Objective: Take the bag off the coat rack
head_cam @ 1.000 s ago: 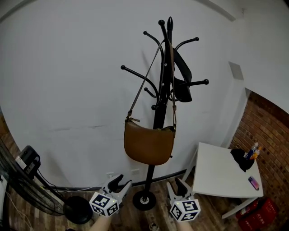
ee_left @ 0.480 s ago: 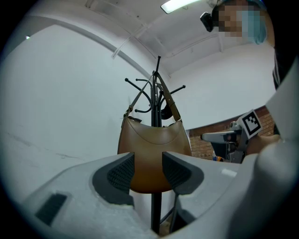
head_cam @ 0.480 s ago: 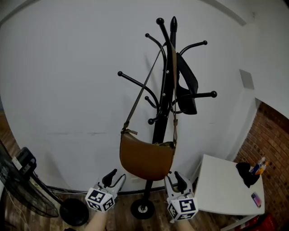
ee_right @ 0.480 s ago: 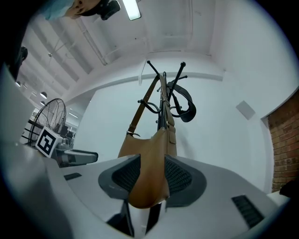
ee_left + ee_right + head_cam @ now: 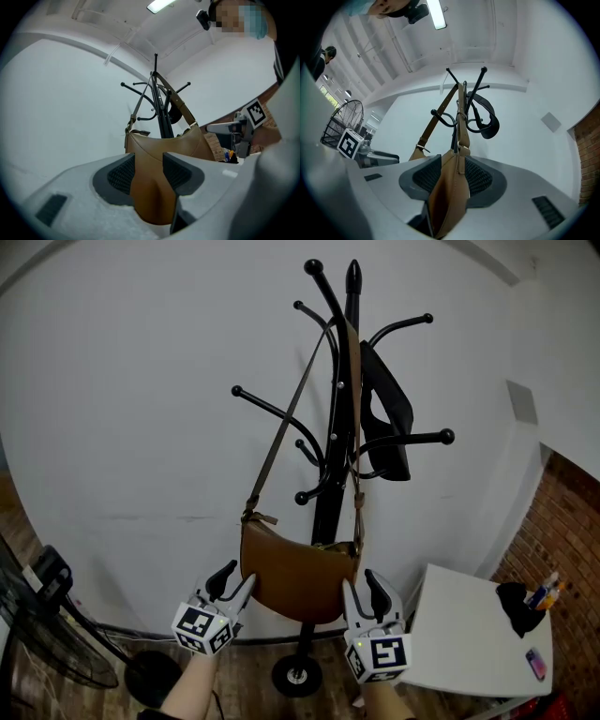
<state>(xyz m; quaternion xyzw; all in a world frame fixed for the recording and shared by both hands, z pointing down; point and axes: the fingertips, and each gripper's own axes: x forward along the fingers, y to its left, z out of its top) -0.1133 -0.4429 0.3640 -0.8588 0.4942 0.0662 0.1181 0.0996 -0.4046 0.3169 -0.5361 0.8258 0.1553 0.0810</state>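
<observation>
A brown leather shoulder bag (image 5: 298,582) hangs by its long strap (image 5: 281,432) from the top of a black coat rack (image 5: 339,427). My left gripper (image 5: 236,576) is at the bag's lower left end. In the left gripper view the bag (image 5: 154,187) fills the gap between both pads of the left gripper (image 5: 149,161). My right gripper (image 5: 361,582) is at the bag's right end by the strap buckle. Its jaws are closing, with the bag's edge (image 5: 447,197) touching both pads of the right gripper (image 5: 451,166).
A black bag (image 5: 384,418) hangs on a right-hand hook of the rack. The rack's round base (image 5: 297,676) stands on the wood floor. A white table (image 5: 469,615) is at the lower right and a floor fan (image 5: 37,634) at the lower left.
Both grippers have risen from below the bag to its two lower ends, and the bag now sits between their jaws. The view has moved closer to the rack.
</observation>
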